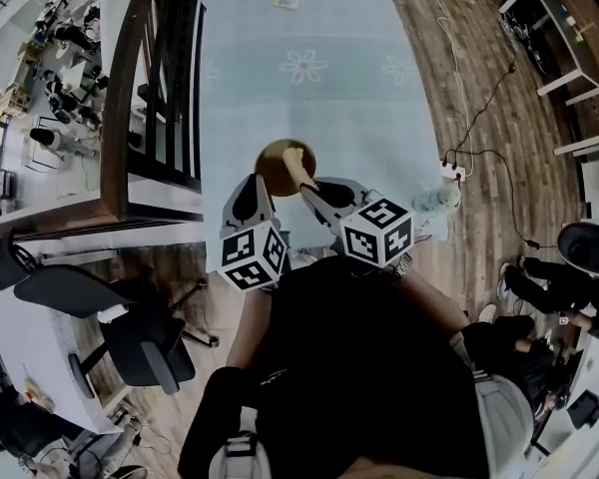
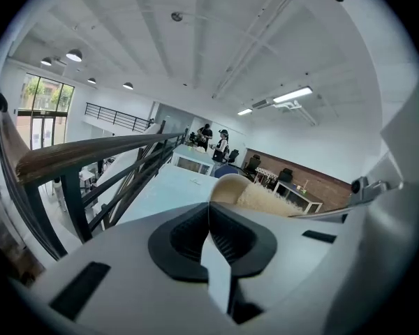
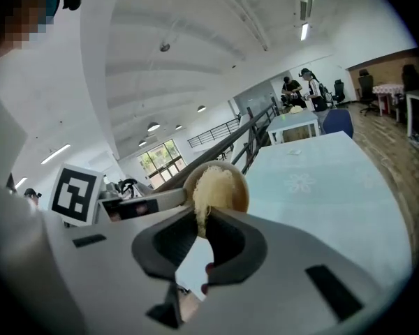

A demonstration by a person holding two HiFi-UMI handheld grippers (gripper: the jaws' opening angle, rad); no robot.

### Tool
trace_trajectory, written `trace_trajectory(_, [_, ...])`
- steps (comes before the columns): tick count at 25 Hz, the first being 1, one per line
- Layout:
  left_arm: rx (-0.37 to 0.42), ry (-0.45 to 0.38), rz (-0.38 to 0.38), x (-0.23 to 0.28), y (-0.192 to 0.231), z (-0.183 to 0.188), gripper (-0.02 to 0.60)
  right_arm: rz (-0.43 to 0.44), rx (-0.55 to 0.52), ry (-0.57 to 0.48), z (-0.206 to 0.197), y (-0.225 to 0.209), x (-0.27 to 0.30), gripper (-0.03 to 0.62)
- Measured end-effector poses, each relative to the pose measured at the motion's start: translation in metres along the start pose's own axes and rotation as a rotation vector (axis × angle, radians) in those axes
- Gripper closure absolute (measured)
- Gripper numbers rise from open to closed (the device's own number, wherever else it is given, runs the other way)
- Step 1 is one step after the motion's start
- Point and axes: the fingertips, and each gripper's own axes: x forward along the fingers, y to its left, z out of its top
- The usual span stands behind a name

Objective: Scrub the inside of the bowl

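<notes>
The left gripper [image 2: 209, 213] has its jaws drawn almost together, and the bowl [image 2: 226, 186] rises straight off their tips. The thin rim seems to be pinched between the pads, though the seam hides the exact contact. From the head view, the left gripper [image 1: 263, 178] reaches to the near-left edge of the bowl [image 1: 274, 158], which sits on the table [image 1: 309, 68] just ahead of both sets of jaws. The bowl is tipped so that its hollow faces the right gripper.

The right gripper [image 3: 201, 218] has its jaws clamped on the scrubber [image 3: 211, 185], a pale fibrous pad. The pad's lower end is squeezed between the pads and the rest stands out past the tips. The scrubber fills most of the bowl's hollow, with the rim [image 3: 242, 194] ringing it just beyond the jaws. In the head view the right gripper [image 1: 305, 182] comes in from the near-right, and the scrubber [image 1: 296, 157] lies inside the bowl at its tips.

In the left gripper view, the scrubber [image 2: 267, 199] shows to the right of the jaws, inside the bowl. In the right gripper view, the left gripper's marker cube [image 3: 75, 194] sits to the left of the jaws, close by.
</notes>
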Motion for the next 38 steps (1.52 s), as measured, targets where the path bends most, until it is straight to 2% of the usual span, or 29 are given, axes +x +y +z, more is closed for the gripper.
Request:
trace_trajectory(4, [0.008, 0.004, -0.028, -0.001, -0.009, -0.001, 0.565, -0.076, 0.023, -0.006, 0.001, -0.016, 0.003, 0.551])
trace_trajectory(10, [0.071, 0.025, -0.066, -0.002, -0.028, -0.009, 0.565, -0.025, -0.065, -0.018, 0.008, -0.005, 0.004, 0.551])
trace_trajectory(14, [0.073, 0.033, -0.083, 0.0, -0.031, -0.01, 0.565, 0.032, -0.227, 0.02, 0.006, 0.013, 0.01, 0.551])
trace_trajectory(19, [0.091, 0.038, -0.075, -0.001, -0.023, -0.011, 0.565, 0.076, -0.486, 0.155, -0.017, 0.033, 0.016, 0.553])
trace_trajectory(21, [0.086, 0.038, -0.066, -0.001, -0.018, -0.012, 0.565, 0.081, -0.551, 0.197, -0.026, 0.033, 0.015, 0.553])
trace_trajectory(25, [0.071, 0.035, -0.036, 0.0, -0.009, -0.013, 0.565, 0.08, -0.543, 0.206, -0.025, 0.029, 0.006, 0.553])
trace_trajectory(30, [0.066, 0.026, -0.014, -0.002, -0.005, -0.009, 0.565, -0.022, -0.484, 0.163, -0.006, 0.011, 0.001, 0.553])
trace_trajectory(34, [0.058, 0.019, -0.026, -0.008, -0.008, -0.009, 0.565, -0.137, -0.45, 0.166, -0.004, -0.007, 0.002, 0.553])
trace_trajectory(38, [0.045, 0.021, -0.054, -0.012, -0.017, -0.009, 0.564, -0.141, -0.444, 0.197, -0.014, -0.008, 0.007, 0.553])
